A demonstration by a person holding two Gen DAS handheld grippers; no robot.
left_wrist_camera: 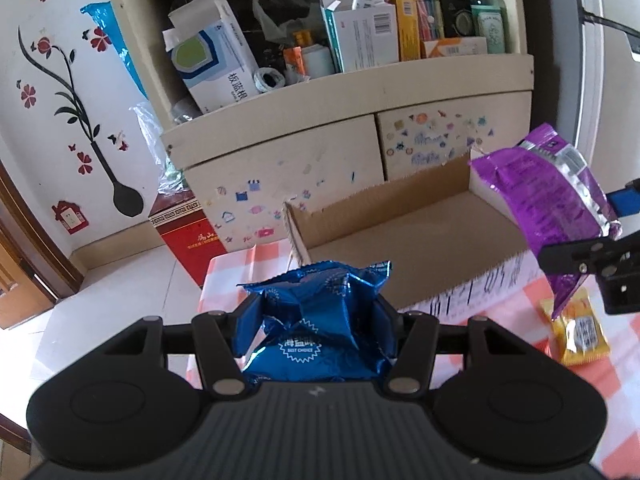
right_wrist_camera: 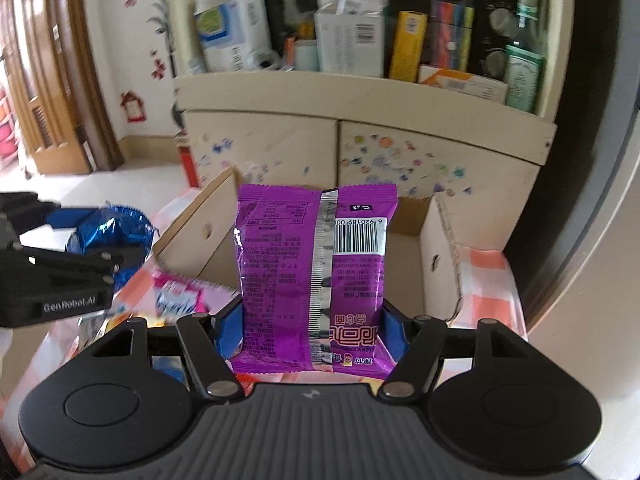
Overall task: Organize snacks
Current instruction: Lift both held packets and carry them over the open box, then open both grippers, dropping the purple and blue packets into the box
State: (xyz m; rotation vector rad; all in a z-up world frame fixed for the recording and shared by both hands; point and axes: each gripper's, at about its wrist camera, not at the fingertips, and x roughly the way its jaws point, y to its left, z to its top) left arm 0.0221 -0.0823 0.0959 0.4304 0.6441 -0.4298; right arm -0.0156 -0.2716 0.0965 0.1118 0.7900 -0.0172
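My left gripper (left_wrist_camera: 316,312) is shut on a shiny blue snack packet (left_wrist_camera: 320,320), held above the near edge of an open cardboard box (left_wrist_camera: 400,236). My right gripper (right_wrist_camera: 310,320) is shut on a purple snack packet (right_wrist_camera: 312,272), held upright in front of the same box (right_wrist_camera: 436,248). In the left wrist view the purple packet (left_wrist_camera: 552,204) and the right gripper (left_wrist_camera: 592,256) hang at the right, over the box's right end. In the right wrist view the left gripper (right_wrist_camera: 80,252) with the blue packet (right_wrist_camera: 108,236) is at the left.
The box sits on a table with an orange-and-white checked cloth (left_wrist_camera: 520,320). A yellow snack packet (left_wrist_camera: 580,332) lies on the cloth at the right. Pink and other packets (right_wrist_camera: 176,296) lie left of the box. A cream cabinet (left_wrist_camera: 320,152) with cluttered shelves stands behind. A red box (left_wrist_camera: 188,236) stands on the floor.
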